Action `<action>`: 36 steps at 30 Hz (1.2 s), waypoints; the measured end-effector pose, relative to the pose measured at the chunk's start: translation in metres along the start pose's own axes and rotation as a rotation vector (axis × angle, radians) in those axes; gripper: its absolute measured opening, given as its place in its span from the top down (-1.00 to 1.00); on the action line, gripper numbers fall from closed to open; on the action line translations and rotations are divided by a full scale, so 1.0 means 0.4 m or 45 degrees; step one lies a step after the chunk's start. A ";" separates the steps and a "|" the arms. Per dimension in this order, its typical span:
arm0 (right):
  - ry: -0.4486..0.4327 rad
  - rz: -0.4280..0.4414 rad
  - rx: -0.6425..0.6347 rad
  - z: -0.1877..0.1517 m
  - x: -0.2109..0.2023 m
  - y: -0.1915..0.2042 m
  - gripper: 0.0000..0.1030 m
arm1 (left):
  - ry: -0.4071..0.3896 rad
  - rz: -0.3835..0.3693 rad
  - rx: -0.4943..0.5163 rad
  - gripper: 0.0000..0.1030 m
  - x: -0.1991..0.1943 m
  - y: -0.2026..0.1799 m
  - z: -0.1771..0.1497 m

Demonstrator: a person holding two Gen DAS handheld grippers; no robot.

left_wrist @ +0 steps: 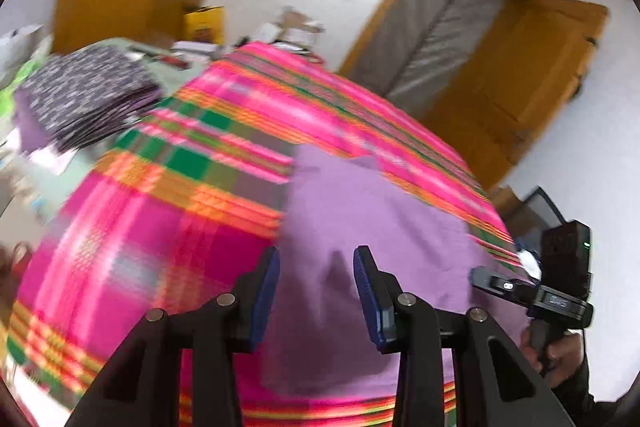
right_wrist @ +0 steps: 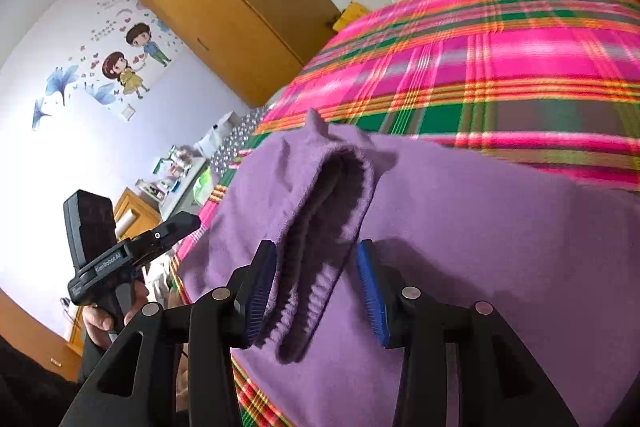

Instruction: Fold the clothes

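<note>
In the left wrist view, we see the left gripper (left_wrist: 316, 291) with its jaws standing wide and nothing pressed between the pads; the purple garment (left_wrist: 360, 227) lies beneath and beyond them on the pink plaid bedcover (left_wrist: 160, 227). The picture is blurred, so we cannot tell whether the pads touch the cloth. At the far left, a dark patterned stack of folded cloth (left_wrist: 88, 95) sits near the bed's edge, which we judge to be items already finished. At the right edge, the right gripper (left_wrist: 532, 295) is held by a hand (left_wrist: 560, 351). In the right wrist view, we see the right gripper (right_wrist: 316, 291) with its jaws apart, straddling a raised ribbed fold of the purple garment (right_wrist: 460, 227); the left pad lies just beside the fold, the right pad stands clear of it, so no grip is made. The left gripper (right_wrist: 160, 235) hovers at the near left of the garment. We judge the garment partly folded, with further folds and stacking still to do.
</note>
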State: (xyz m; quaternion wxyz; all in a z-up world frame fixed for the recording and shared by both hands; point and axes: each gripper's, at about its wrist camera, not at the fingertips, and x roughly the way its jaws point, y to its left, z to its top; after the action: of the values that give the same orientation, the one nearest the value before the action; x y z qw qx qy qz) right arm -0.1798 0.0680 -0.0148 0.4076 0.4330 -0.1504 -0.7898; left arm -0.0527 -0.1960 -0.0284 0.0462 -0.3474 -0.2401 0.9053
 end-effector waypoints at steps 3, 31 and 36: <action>0.026 0.041 -0.035 -0.008 0.013 0.018 0.16 | 0.038 0.010 -0.022 0.25 0.011 0.023 -0.021; 0.103 0.084 -0.084 -0.025 0.020 0.032 0.71 | 0.015 -0.060 0.138 0.25 -0.038 -0.030 -0.036; 0.016 0.078 -0.103 0.017 -0.009 0.048 0.25 | 0.059 -0.115 0.177 0.25 0.002 -0.070 -0.043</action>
State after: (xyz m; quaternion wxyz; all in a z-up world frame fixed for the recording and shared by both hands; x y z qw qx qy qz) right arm -0.1746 0.0580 0.0024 0.4495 0.4163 -0.1291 -0.7797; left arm -0.0444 -0.1640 -0.0270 0.1167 -0.3532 -0.1912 0.9083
